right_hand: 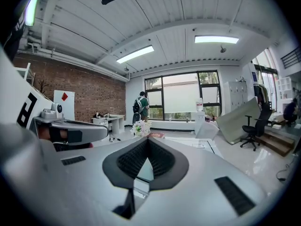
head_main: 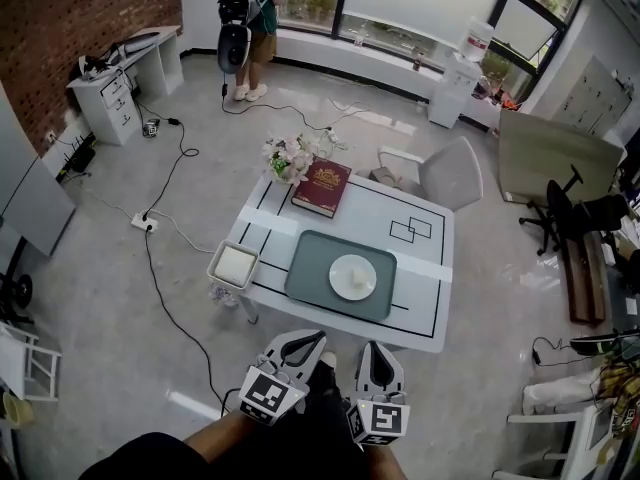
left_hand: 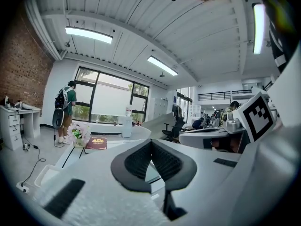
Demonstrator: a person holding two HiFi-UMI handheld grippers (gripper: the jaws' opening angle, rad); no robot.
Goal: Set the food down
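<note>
judging from how things lie, nothing is being carried now: the left gripper (head_main: 303, 343) and the right gripper (head_main: 378, 350) hang side by side close to the person's body, in front of the near edge of the table (head_main: 425, 268) and well apart from it. both pairs of jaws are fully closed, tip against tip, with nothing between them. their dark pads (left_hand: 136, 161) have a fine ribbed texture, and the bodies are of smooth grey plastic.

the food is hard to find. a round white plate (head_main: 335, 273) lies on a dull green mat (head_main: 310, 268) with rounded corners, in the middle of the table toward its near edge. the plate seems to carry something pale, but it is too small to say if this is food. if it is, the setting down looks finished; if not, the food is out of sight and the work is not yet begun.

a square white container (head_main: 214, 270) sits at the left edge, partly over it. a dark red hardcover book (head_main: 321, 187) with gold print lies at the far left corner, just beside a bunch of pale flowers (head_main: 290, 156). the table top is white and glossy, with thin black lines on it.
</note>
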